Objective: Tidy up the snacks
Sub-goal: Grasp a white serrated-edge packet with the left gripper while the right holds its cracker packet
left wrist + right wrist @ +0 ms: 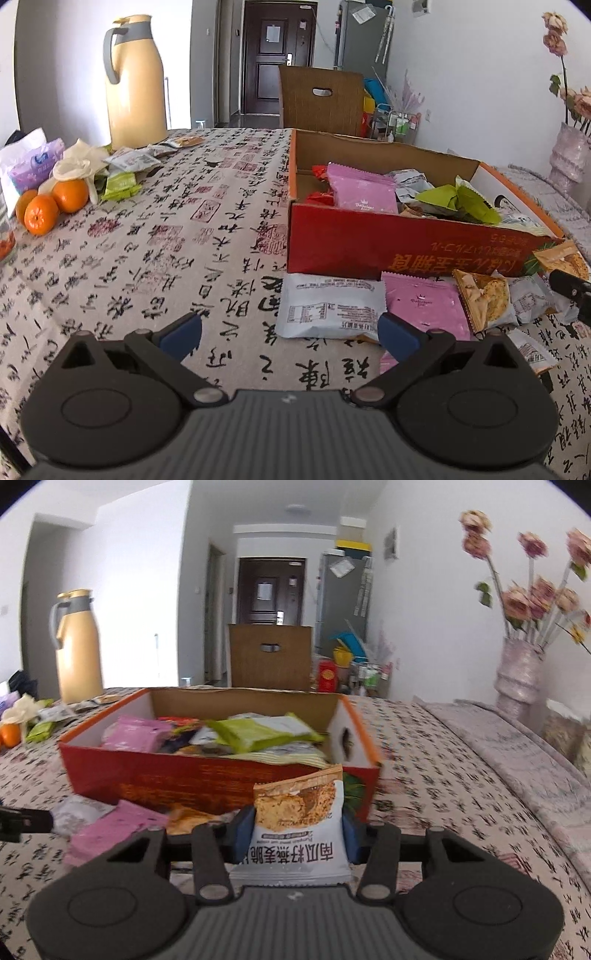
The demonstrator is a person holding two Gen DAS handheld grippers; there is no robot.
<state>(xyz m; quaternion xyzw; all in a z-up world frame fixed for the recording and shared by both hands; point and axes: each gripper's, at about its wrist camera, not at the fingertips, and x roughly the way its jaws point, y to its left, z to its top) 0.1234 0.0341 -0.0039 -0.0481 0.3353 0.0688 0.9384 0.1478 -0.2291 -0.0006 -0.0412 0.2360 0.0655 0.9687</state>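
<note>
My right gripper [298,830] clamping a pumpkin-seed crisp packet [297,823], red snack box [207,779] at twelve o'clock, my left gripper [290,332] wide, empty.

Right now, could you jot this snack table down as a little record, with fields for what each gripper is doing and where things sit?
right gripper: shut on a cracker packet, held in front of the box
left gripper: open, nothing between its fingers, above the tablecloth
box: red card, open top, packets already inside
loose packets: white packet and pink packet in front of the box
far left: oranges, jug
</note>
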